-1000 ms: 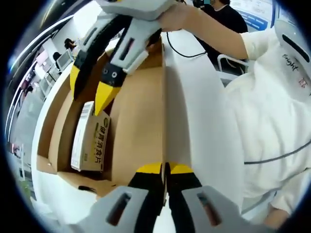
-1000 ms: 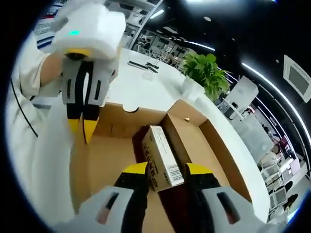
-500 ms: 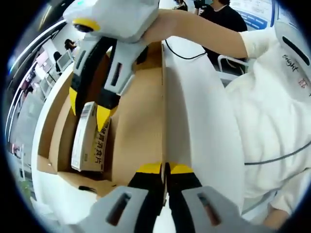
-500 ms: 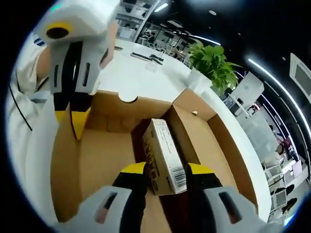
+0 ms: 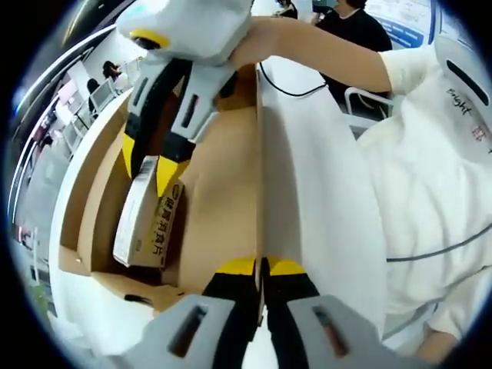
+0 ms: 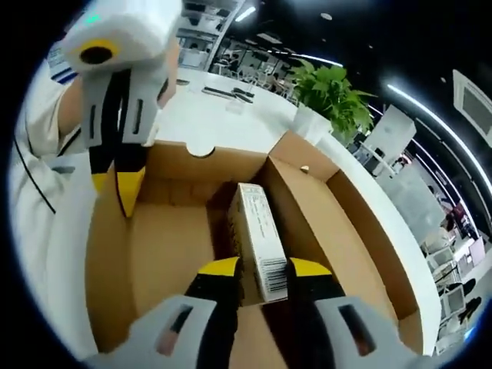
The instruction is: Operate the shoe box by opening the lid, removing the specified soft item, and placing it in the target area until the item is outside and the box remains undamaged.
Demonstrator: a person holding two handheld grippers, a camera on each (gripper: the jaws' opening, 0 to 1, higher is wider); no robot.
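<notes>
Open cardboard shoe box [image 6: 338,207]: the right gripper [image 6: 257,270] pinches a small carton [image 6: 257,231] inside; the left gripper [image 5: 260,267], jaws pressed together, holds the lid [image 5: 315,200].

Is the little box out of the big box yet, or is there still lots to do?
Not yet. Done: the lid is open, pinched by the left gripper. In hand: the right gripper is clamped on the small carton, which is inside the shoe box. Left: lift the carton out and set it down outside.
</notes>
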